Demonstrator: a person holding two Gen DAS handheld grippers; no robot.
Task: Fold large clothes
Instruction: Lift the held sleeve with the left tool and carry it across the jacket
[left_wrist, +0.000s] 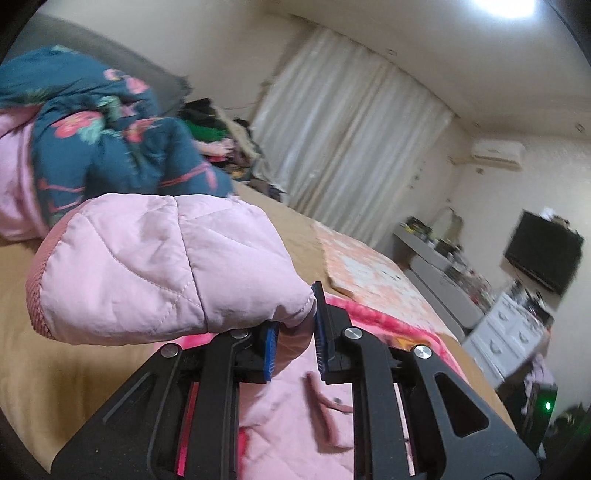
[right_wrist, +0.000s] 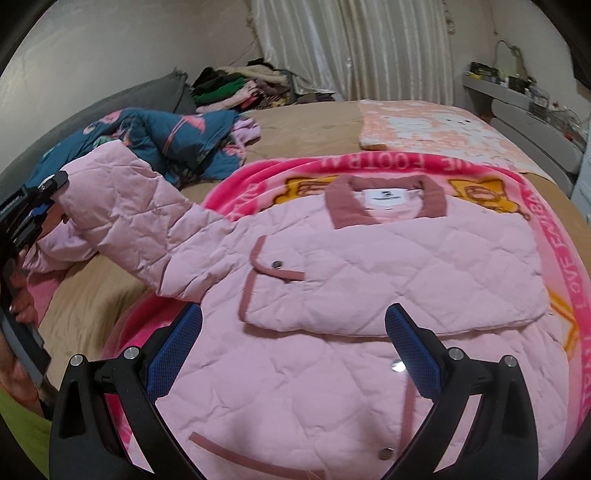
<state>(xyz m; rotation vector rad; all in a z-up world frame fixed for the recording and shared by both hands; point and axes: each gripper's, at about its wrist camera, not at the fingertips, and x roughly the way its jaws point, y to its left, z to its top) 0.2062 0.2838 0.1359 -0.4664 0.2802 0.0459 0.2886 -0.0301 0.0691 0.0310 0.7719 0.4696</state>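
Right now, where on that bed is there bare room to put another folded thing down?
Bare tan sheet lies between the clothes pile and the pink blanket, and left of the jacket under its lifted sleeve. The blue quilt corner is crowded.

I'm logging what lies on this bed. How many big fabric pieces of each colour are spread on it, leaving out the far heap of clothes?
Pale pink quilted jacket: 1
Hot pink fleece blanket: 1
Teal floral quilted garment: 1
Peach patterned mat: 1
Total: 4
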